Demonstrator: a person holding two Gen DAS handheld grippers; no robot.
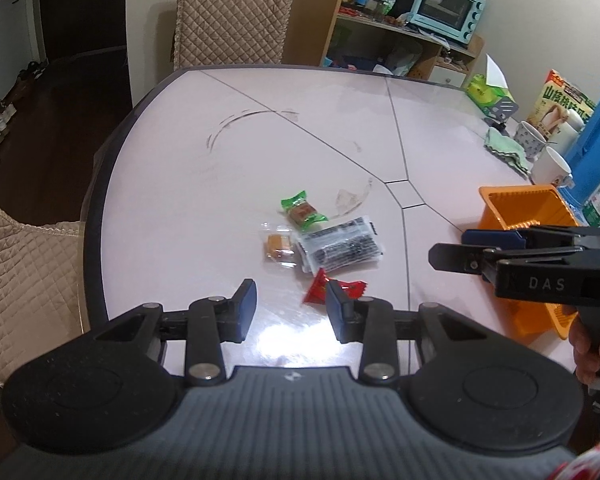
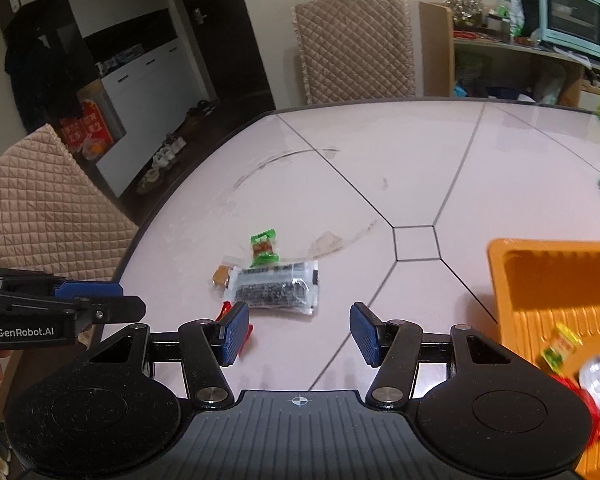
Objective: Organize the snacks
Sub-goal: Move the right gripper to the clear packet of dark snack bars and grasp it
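Observation:
Several snacks lie together on the pale table (image 1: 228, 184): a green-wrapped one (image 1: 302, 212), a clear wrapper with an orange piece (image 1: 278, 246), a black-and-clear packet (image 1: 340, 246) and a red packet (image 1: 320, 290). My left gripper (image 1: 292, 306) hovers open just short of the red packet, nothing between its fingers. My right gripper (image 2: 300, 332) is open and empty too, beside the black packet (image 2: 276, 288); its left finger hides part of the red packet (image 2: 225, 310). An orange basket (image 2: 540, 280) at the right holds a green-yellow snack (image 2: 560, 346) and red ones (image 2: 596, 420).
Past the basket (image 1: 516, 208) stand white mugs (image 1: 552, 166), a green cloth (image 1: 504, 146), a green tissue box (image 1: 486, 94) and a blue container (image 1: 596, 140). Quilted chairs (image 2: 352, 48) stand at the table's far and left edges. A shelf with a blue oven (image 1: 446, 10) is behind.

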